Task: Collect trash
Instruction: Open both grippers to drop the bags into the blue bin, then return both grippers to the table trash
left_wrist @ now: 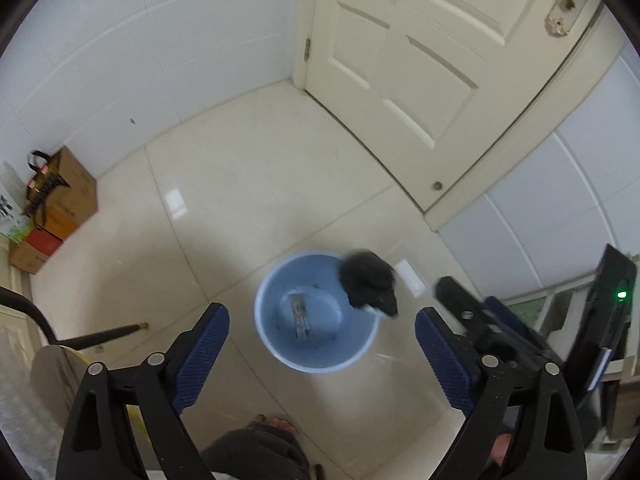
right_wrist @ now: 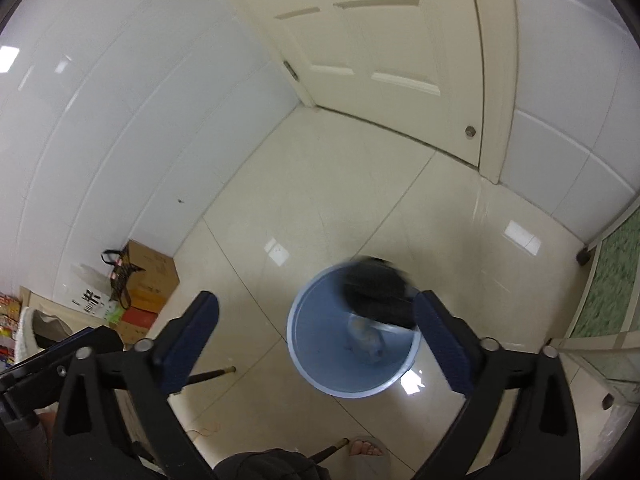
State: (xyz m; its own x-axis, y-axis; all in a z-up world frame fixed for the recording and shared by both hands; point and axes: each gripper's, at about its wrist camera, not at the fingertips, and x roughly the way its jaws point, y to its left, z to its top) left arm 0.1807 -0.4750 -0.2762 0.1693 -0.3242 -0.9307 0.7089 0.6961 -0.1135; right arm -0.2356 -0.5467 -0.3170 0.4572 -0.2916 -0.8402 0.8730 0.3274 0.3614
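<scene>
The floor (left_wrist: pixel 248 184) was glossy cream tile, meeting white tiled walls and a cream panelled door (left_wrist: pixel 420 60) in the upper right of both views. Cardboard boxes (left_wrist: pixel 68 204) and a dark-handled bag sat against the wall at the left edge.

A light blue bin (left_wrist: pixel 320 344) stood on the tiles in the lower centre of each frame, with some wrapper-like scraps at its bottom. A dark, blurred clump of trash (left_wrist: pixel 370 282) appeared over the bin's upper-right rim, free of both tools; whether it touched the rim could not be told.

The left gripper (left_wrist: pixel 322 354) was spread wide with nothing between its blue pads. The right gripper (right_wrist: pixel 316 346) was likewise wide apart and empty.

Only the left view showed the door handle (left_wrist: pixel 560 4) and the right tool's body at the right. Only the right view showed a green patterned panel (right_wrist: pixel 608 280) and a sandalled foot (right_wrist: pixel 366 450).
</scene>
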